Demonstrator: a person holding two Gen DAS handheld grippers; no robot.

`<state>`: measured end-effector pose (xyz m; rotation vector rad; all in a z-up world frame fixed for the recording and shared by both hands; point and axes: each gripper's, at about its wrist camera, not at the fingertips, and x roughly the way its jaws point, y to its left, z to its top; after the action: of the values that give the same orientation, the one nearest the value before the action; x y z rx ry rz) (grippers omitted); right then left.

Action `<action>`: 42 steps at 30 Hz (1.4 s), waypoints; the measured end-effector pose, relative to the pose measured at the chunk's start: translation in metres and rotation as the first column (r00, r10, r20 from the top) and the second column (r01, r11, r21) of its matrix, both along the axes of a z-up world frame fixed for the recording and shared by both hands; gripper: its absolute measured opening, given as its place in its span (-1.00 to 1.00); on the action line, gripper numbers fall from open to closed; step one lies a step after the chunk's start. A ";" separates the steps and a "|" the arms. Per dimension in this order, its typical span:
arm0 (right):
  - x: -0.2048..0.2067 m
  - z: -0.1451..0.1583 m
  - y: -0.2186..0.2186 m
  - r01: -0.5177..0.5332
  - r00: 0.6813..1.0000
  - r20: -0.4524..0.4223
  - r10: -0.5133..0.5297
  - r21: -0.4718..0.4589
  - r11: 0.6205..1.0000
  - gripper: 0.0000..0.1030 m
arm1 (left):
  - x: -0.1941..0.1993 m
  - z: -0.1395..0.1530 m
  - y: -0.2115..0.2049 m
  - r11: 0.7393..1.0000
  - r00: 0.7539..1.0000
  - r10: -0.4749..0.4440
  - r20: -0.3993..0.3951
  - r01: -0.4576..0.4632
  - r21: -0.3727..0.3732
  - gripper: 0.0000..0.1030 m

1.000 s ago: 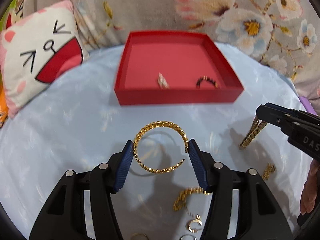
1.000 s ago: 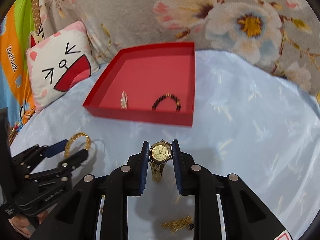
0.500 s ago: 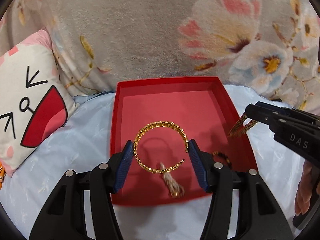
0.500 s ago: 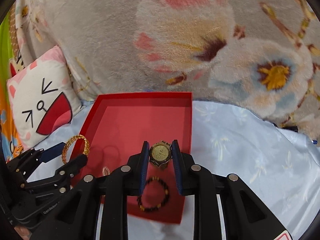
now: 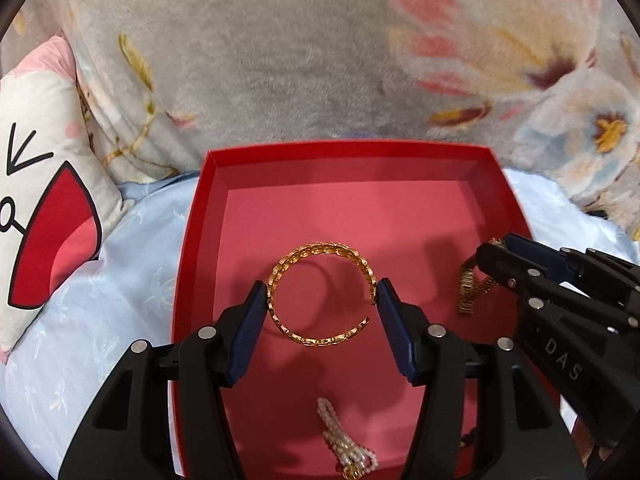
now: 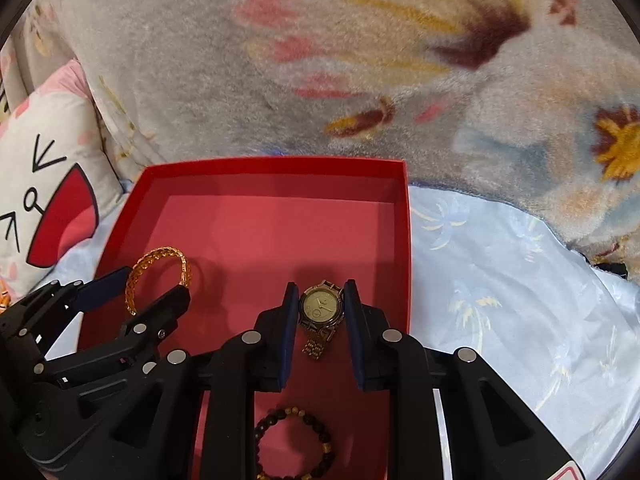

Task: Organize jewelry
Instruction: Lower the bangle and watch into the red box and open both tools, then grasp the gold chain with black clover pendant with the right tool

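Observation:
A gold chain bangle (image 5: 322, 294) sits clamped between the blue pads of my left gripper (image 5: 323, 300), held above the floor of the red tray (image 5: 344, 152). My right gripper (image 6: 321, 306) is shut on a gold watch (image 6: 321, 307), its strap hanging down over the tray's right half. In the left wrist view the right gripper (image 5: 494, 258) comes in from the right with the watch strap (image 5: 470, 292) dangling. The right wrist view shows the left gripper (image 6: 150, 286) at the lower left with the bangle (image 6: 158, 276). A pearl piece (image 5: 344, 440) and a dark bead bracelet (image 6: 296, 444) lie in the tray.
The tray rests on a light blue sheet (image 6: 500, 280). Behind it rises a grey floral blanket (image 5: 320, 60). A cat-face cushion (image 5: 44, 200) stands at the left.
Both grippers have travelled forward from over the blue sheet to above the red tray, each carrying its piece. The loose jewelry on the sheet has dropped out of view.

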<state>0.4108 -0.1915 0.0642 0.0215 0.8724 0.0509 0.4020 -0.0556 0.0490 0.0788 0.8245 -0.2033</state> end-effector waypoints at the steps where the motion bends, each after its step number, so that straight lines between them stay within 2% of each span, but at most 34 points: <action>1: 0.002 -0.004 0.001 -0.002 1.000 -0.007 0.002 -0.004 1.000 -0.58 | 0.003 -0.003 0.000 1.000 1.000 0.005 -0.008 -0.005 0.005 0.06; 6: 0.006 -0.017 -0.001 -0.001 1.000 -0.015 0.000 -0.030 1.000 -0.54 | 0.011 -0.016 0.004 1.000 0.999 0.026 -0.038 -0.026 0.015 0.07; 11: 0.000 -0.015 -0.010 0.006 1.000 0.003 -0.006 0.011 1.000 -0.48 | 0.011 -0.022 0.009 0.999 0.997 0.054 -0.046 -0.053 0.006 0.09; 14: -0.010 -0.010 -0.015 -0.004 1.000 0.019 0.003 0.028 1.000 -0.47 | 0.008 -0.017 0.011 0.998 0.998 0.059 -0.034 -0.059 -0.001 0.17; 19: -0.039 0.003 -0.018 -0.033 0.998 0.056 0.032 0.016 0.999 -0.45 | -0.009 -0.001 0.016 0.998 0.998 0.058 0.005 -0.058 0.005 0.17; 24: -0.093 0.014 -0.032 -0.049 0.996 0.069 0.047 0.028 0.998 -0.32 | -0.048 0.017 0.036 0.999 0.998 0.054 0.035 -0.054 0.005 0.17; 28: -0.152 0.013 -0.046 -0.059 0.995 0.076 0.058 0.015 0.998 -0.27 | -0.094 0.021 0.053 0.999 0.997 0.050 0.050 -0.050 -0.003 0.31; 31: -0.193 0.003 -0.054 -0.044 0.997 0.067 0.044 -0.007 0.999 -0.21 | -0.126 0.011 0.062 0.999 0.999 0.030 0.025 -0.029 -0.019 0.31; 34: -0.228 -0.006 -0.059 -0.031 0.998 0.049 0.032 -0.027 0.999 -0.21 | -0.168 -0.001 0.062 1.000 1.000 0.006 0.015 -0.006 0.002 0.31; 37: -0.259 -0.016 -0.064 -0.027 0.999 0.030 0.027 -0.010 1.000 -0.21 | -0.201 -0.011 0.064 1.000 1.000 0.008 0.022 -0.008 0.026 0.31; 42: -0.293 -0.032 -0.061 -0.035 0.999 -0.013 0.036 0.033 0.999 -0.21 | -0.241 -0.026 0.065 1.000 1.000 -0.024 -0.013 0.024 -0.012 0.31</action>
<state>0.1175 -0.2530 0.0324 0.0374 0.8853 0.0988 0.1613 0.0092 0.0226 0.0758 0.8357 -0.2316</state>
